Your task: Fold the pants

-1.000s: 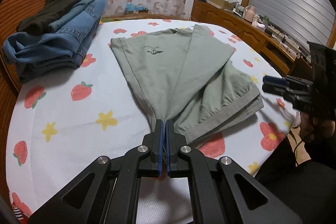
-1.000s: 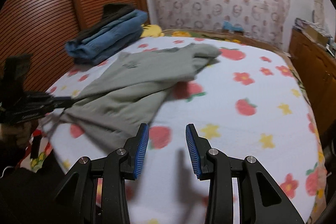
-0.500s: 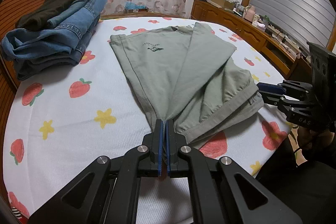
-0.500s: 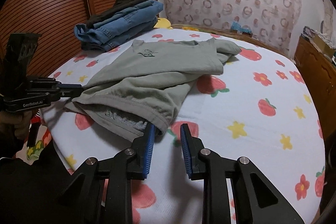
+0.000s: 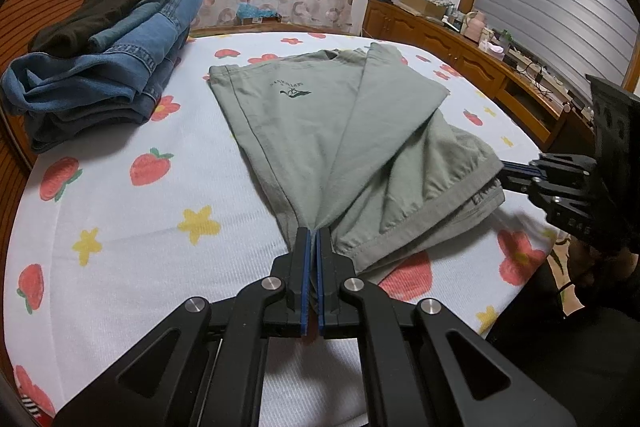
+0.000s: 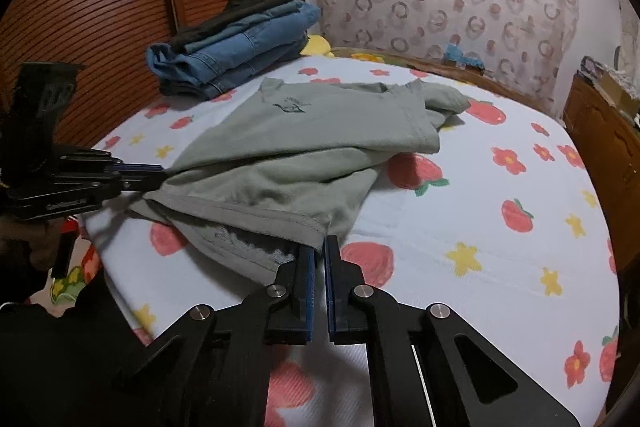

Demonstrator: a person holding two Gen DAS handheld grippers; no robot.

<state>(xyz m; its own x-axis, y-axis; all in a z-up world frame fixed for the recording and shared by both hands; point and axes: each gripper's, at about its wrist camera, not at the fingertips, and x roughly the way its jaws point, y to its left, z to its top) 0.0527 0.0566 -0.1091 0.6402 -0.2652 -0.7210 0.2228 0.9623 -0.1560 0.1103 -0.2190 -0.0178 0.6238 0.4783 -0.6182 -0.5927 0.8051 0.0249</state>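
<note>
Now pinching both near corners of green pants (image 5: pixel 320 131) on the bed (image 5: pixel 120 227): left gripper (image 5: pixel 313 233) shut on left corner, right gripper (image 6: pixel 319 247) just closed on right; cloth stretching far.

You're in a home bedroom: strawberry-print white bedsheet (image 5: pixel 120 195), folded blue denim jeans pile (image 5: pixel 120 67), cluttered wooden sideboard (image 5: pixel 452 47).

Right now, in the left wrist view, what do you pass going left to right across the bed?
Stack of folded jeans → green pants, pinched at the near edge by the left gripper → right gripper at their right corner → wooden cabinet.
</note>
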